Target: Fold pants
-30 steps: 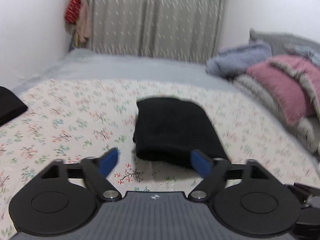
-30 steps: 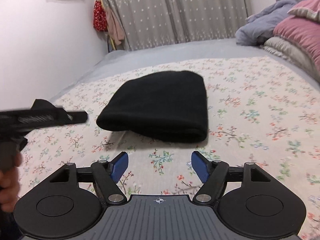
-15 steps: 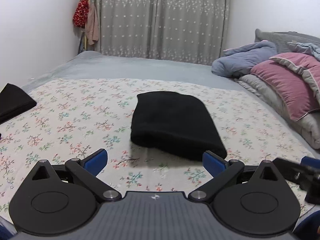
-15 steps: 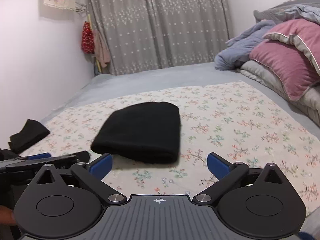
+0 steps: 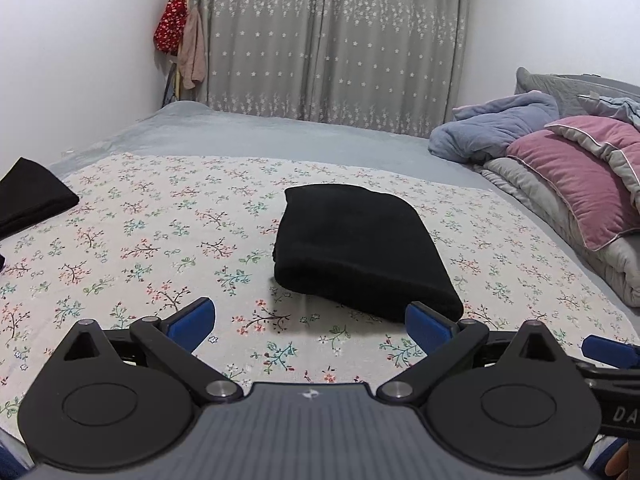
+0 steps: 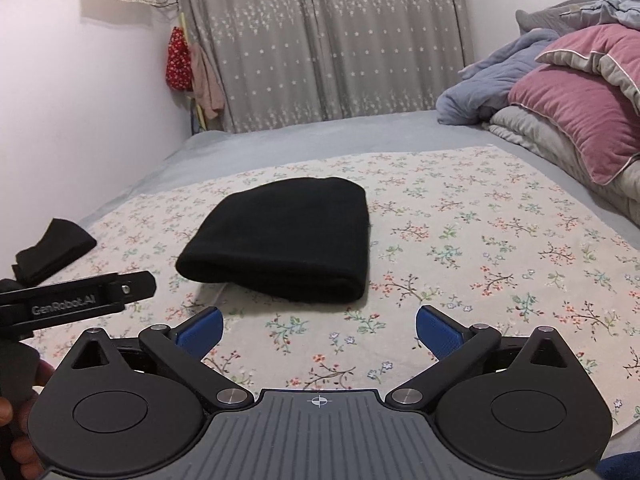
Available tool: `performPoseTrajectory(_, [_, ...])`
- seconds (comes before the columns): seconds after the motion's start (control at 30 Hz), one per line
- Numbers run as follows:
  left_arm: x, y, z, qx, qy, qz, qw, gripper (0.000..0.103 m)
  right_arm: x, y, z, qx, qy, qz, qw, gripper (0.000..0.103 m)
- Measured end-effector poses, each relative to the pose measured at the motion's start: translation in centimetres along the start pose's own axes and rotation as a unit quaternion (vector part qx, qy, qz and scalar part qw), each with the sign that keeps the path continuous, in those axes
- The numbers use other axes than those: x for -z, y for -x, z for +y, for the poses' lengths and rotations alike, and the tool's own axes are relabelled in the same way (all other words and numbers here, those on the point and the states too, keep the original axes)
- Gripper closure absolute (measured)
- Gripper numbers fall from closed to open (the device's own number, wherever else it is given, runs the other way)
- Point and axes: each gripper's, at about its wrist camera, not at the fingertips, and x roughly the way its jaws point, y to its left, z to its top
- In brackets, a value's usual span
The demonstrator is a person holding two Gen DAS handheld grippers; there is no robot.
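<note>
- Left wrist view: the left gripper (image 5: pixel 310 320) is hovering with jaws spread wide and empty; the folded black pants (image 5: pixel 356 248) are lying on the floral sheet (image 5: pixel 160 232) just beyond.
- Right wrist view: the right gripper (image 6: pixel 318 328) is standing fully spread, empty, having just been opening; the pants (image 6: pixel 284 236) are lying ahead, apart from its fingertips.

matt black knit pants (image 5: pixel 360 248); smooth floral cotton sheet (image 5: pixel 160 240).

Black pants (image 5: pixel 360 248), floral sheet (image 5: pixel 160 248)
</note>
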Motion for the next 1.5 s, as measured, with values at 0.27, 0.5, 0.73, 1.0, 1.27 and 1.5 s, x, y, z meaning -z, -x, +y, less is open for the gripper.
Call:
performPoseTrajectory(0.27, [0.3,-0.3,-0.3,0.002,-0.007,0.004,1.0000,0.000,0.1,-0.1,-0.1,0.005,0.001,0.002,1.000,0.000])
performPoseTrajectory(0.5, [0.3,-0.5,-0.6,-0.007,-0.014,0.004,0.9999,0.000,0.3,-0.4,0.1,0.005,0.003,0.006,1.000,0.000])
performPoseTrajectory(0.73, [0.5,-0.7,-0.9,-0.011,-0.021,0.008,0.9997,0.000,0.4,-0.5,0.3,0.005,0.009,0.007,1.000,0.000])
performPoseTrajectory(1.0, [0.5,-0.6,-1.2,-0.017,-0.024,0.007,0.9995,0.000,0.4,-0.6,0.2,0.004,0.012,0.007,1.000,0.000])
performPoseTrajectory(1.27, [0.6,-0.9,-1.2,-0.016,-0.020,0.016,0.9995,0.000,0.6,-0.6,0.2,0.003,0.015,0.008,1.000,0.000])
performPoseTrajectory(1.5, [0.6,-1.0,-1.3,-0.018,-0.022,0.018,0.9994,0.000,0.7,-0.7,0.4,0.002,0.019,0.010,1.000,0.000])
